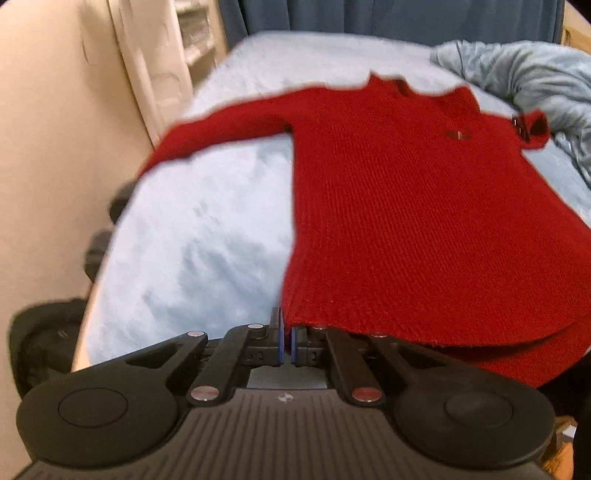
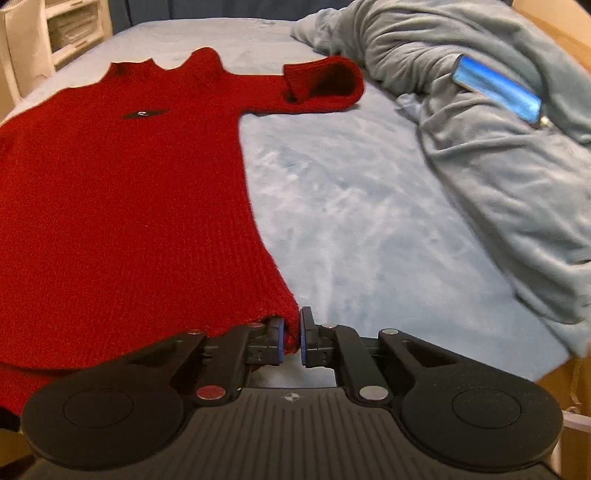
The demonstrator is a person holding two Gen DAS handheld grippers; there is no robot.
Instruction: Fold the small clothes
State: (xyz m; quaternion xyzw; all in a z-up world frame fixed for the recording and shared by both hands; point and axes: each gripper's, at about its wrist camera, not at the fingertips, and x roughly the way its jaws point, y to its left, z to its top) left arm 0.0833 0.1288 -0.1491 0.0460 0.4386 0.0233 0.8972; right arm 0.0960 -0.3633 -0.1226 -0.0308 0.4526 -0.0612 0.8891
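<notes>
A red knitted sweater point(image 1: 424, 206) lies spread flat on the light blue bed point(image 1: 192, 240), neck at the far end, hem towards me. Its left sleeve point(image 1: 221, 129) stretches out to the left edge of the bed. Its right sleeve point(image 2: 325, 83) is bent back on itself. My left gripper point(image 1: 287, 332) is shut at the hem's left corner, where the cloth edge meets the pads. My right gripper point(image 2: 291, 334) is shut on the hem's right corner of the sweater point(image 2: 122, 192). The hem hangs over the bed's near edge.
A crumpled grey-blue blanket point(image 2: 498, 140) lies along the right side of the bed with a shiny blue object point(image 2: 496, 92) on it. A white shelf unit point(image 1: 166, 62) and a beige wall point(image 1: 55, 155) stand to the left. Dark curtains point(image 1: 388, 18) hang behind the bed.
</notes>
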